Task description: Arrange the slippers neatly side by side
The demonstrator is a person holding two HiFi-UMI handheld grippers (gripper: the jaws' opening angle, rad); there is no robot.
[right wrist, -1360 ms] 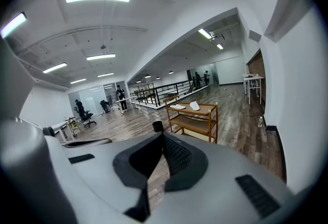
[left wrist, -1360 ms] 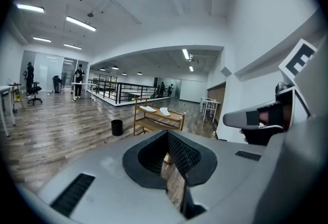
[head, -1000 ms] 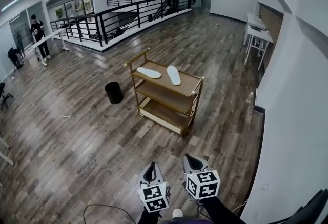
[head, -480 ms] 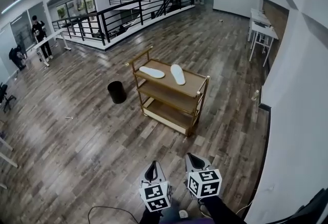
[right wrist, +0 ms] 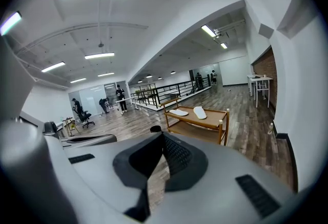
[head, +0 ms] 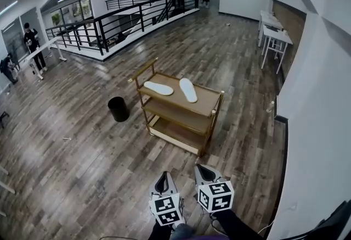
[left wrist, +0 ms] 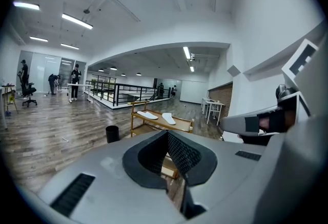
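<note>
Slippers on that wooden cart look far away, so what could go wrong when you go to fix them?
The left flat white slipper and the right flat white slipper lie angled apart on the wooden three-shelf cart's top; a clumsy push might slide one off.
The left gripper and right gripper have closed fingers, so they may shove instead of grab unless opened.
The round black bin stands beside the cart and could get bumped.
</note>
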